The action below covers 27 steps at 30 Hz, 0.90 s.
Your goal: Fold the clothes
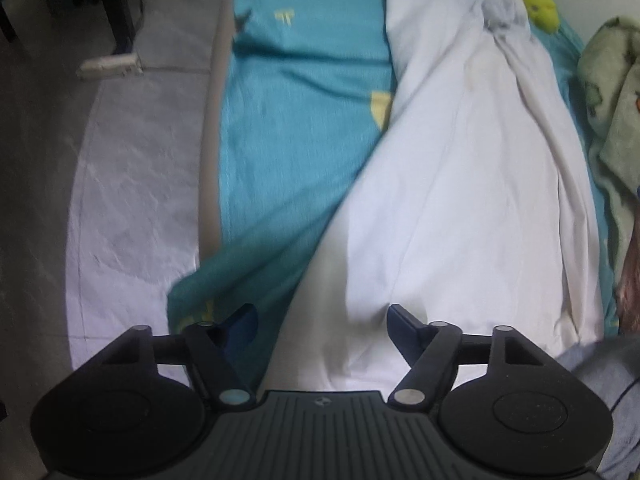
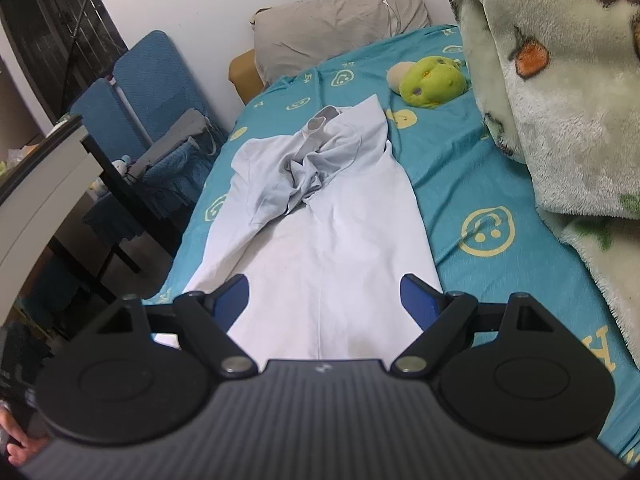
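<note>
A white garment lies lengthwise on the teal bed sheet, folded narrow, with its sleeves and collar bunched at the far end. It also shows in the left wrist view. My left gripper is open, hovering over the garment's near left edge, holding nothing. My right gripper is open above the garment's near end, its fingers spanning the cloth's width, holding nothing.
A green plush toy lies beyond the garment. A fleece blanket is heaped on the right. A grey pillow sits at the bed's head. The bed's left edge drops to the floor. A blue chair and dark table stand left.
</note>
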Available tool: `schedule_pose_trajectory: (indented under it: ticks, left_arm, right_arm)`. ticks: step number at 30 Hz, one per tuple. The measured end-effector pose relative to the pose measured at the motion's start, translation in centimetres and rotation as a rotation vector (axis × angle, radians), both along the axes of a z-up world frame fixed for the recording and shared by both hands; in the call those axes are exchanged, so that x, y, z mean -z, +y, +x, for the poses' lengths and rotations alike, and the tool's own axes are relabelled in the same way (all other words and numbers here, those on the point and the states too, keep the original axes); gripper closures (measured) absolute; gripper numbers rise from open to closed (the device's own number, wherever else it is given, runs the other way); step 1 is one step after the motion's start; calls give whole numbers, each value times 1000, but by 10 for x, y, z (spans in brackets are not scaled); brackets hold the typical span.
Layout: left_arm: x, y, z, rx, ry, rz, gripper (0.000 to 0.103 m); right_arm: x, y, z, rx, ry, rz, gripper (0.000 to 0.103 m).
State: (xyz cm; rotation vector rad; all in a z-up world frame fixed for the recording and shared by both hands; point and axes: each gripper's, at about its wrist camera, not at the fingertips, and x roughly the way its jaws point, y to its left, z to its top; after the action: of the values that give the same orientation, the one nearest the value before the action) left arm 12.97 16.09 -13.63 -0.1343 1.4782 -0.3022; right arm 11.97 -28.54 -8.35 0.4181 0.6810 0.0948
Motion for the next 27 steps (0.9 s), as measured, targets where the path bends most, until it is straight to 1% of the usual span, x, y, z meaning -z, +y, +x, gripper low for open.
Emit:
schedule_pose_trajectory:
  ticks: [1,4,6,8,10,11,13,14,15,16,19,20,22,24,26,27]
  left_arm:
    - [3,0,-1,4,20,-6,39]
    - [5,1,-5,23,39,-5,52]
    - [1,-1,-8,46,35,26,66]
    - [-6,-5,-12,76,21,65,86]
    - [-19,-14,-19,118,-14,117,95]
    - [-27,-21,-24,141,-34,146,98]
    - [-45,-38,-38,193,-84,209,99]
    - [-55,-47,-45,220,-109,241,102]
    - [-65,-60,-54,255,-147,281,102]
    - [-76,-71,-62,273,-177,284,102]
    - [-108,-105,-87,308,-260,274,102]
    - [-115,-123,-98,320,-294,283,102]
    - [-127,-144,-113,322,-344,258,102]
    - [-132,-161,-122,302,-372,210,102]
    - [-125,-176,-129,298,-391,178,102]
    - [-115,-185,-132,296,-388,168,102]
  right_arm:
    - [1,1,1,-1,4,-2,19]
    - [5,1,3,-6,25,7,19]
    - [7,2,5,-10,40,22,19]
    - [9,2,7,-10,51,38,19]
    - [10,1,7,-8,57,48,19]
    - [11,1,6,-8,58,51,19]
    - [11,1,5,-6,61,56,19]
    - [12,1,5,-5,64,58,19]
    - [13,1,5,-6,67,60,19]
    - [14,1,5,-8,71,63,19]
    - [16,1,5,-10,82,66,19]
    - [17,1,5,-11,85,67,19]
    - [17,0,5,-11,87,72,19]
    - [17,-2,5,-5,87,74,19]
    - [17,-3,5,2,88,77,19]
    - [18,-4,5,5,89,81,19]
